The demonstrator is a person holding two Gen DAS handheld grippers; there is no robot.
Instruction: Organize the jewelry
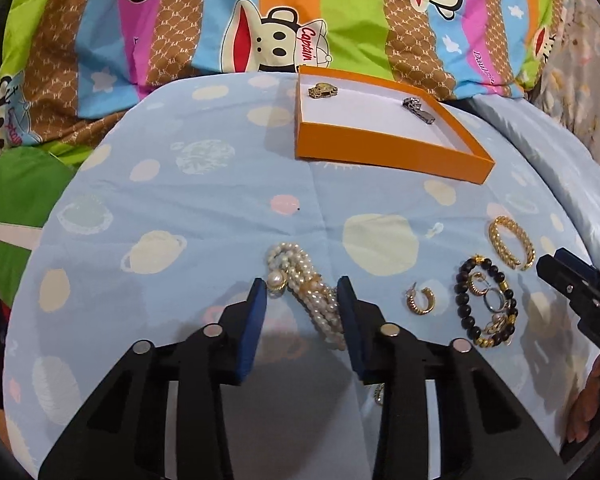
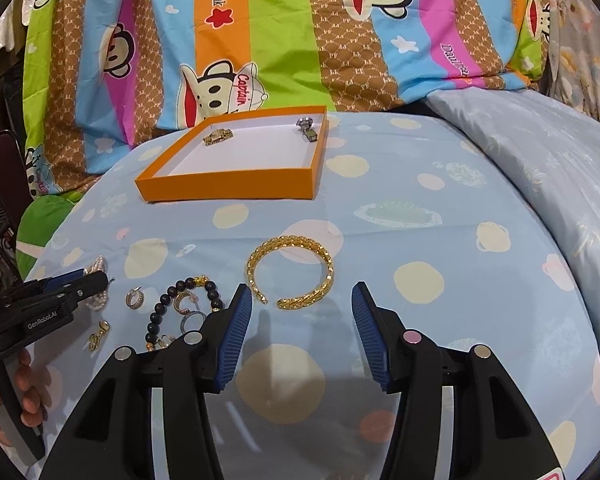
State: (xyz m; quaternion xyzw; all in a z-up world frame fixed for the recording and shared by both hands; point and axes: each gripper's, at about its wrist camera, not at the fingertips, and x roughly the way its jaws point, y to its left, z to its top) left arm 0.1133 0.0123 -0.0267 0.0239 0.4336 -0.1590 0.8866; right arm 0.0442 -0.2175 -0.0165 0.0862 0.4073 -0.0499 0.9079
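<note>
- Pale blue bedsheet (image 2: 480, 168) with cream dots and ringed planets is spread over the bed, creased in soft folds.
- Behind it lies a striped cartoon-monkey quilt (image 2: 284, 40) in green, orange, pink, blue and brown.
- At far right, a floral fabric (image 2: 580, 40).
- A green cushion (image 1: 16, 188) sits at the left edge.
- Warm indoor light, soft shadows.

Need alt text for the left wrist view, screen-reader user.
The left gripper straddles a pearl bracelet on a blue spotted sheet. Right of it lie a gold hoop earring, a black bead bracelet and a gold cuff; beyond, an orange tray.
</note>
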